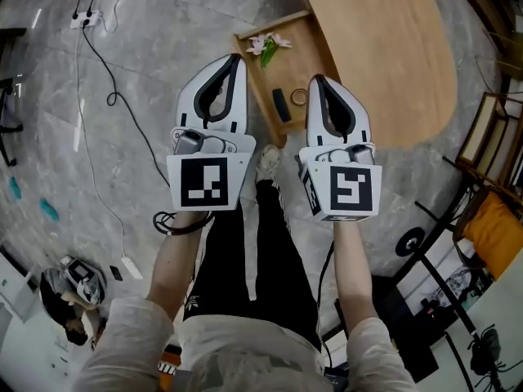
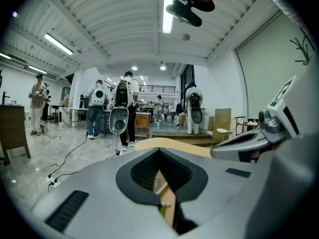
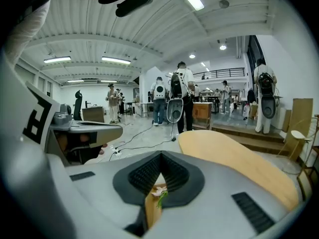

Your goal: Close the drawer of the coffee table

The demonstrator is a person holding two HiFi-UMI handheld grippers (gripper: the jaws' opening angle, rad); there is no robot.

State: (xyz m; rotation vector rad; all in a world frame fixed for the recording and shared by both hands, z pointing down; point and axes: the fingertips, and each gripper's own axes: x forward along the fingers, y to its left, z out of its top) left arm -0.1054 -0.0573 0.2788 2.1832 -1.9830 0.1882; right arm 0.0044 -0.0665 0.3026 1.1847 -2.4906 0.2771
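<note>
The wooden coffee table (image 1: 392, 47) stands at the upper right of the head view. Its drawer (image 1: 304, 55) is pulled out toward me and holds a pale flower (image 1: 268, 46), a black bar (image 1: 280, 104) and a ring (image 1: 300, 97). My left gripper (image 1: 237, 57) hangs above the drawer's left edge, jaws together, nothing in them. My right gripper (image 1: 315, 78) hovers over the drawer's right side beside the tabletop, also shut and empty. The left gripper (image 2: 159, 151) shows a strip of drawer through its jaw gap. The right gripper (image 3: 160, 154) shows the flower (image 3: 160, 191) below its jaws and the tabletop (image 3: 234, 158) to the right.
Black cables and a power strip (image 1: 86, 19) lie on the grey floor to the left. A wooden frame (image 1: 490, 137) and an orange cushion (image 1: 498, 227) stand at the right. My legs and a shoe (image 1: 268, 160) are just before the drawer. Several people (image 2: 127, 106) stand far off.
</note>
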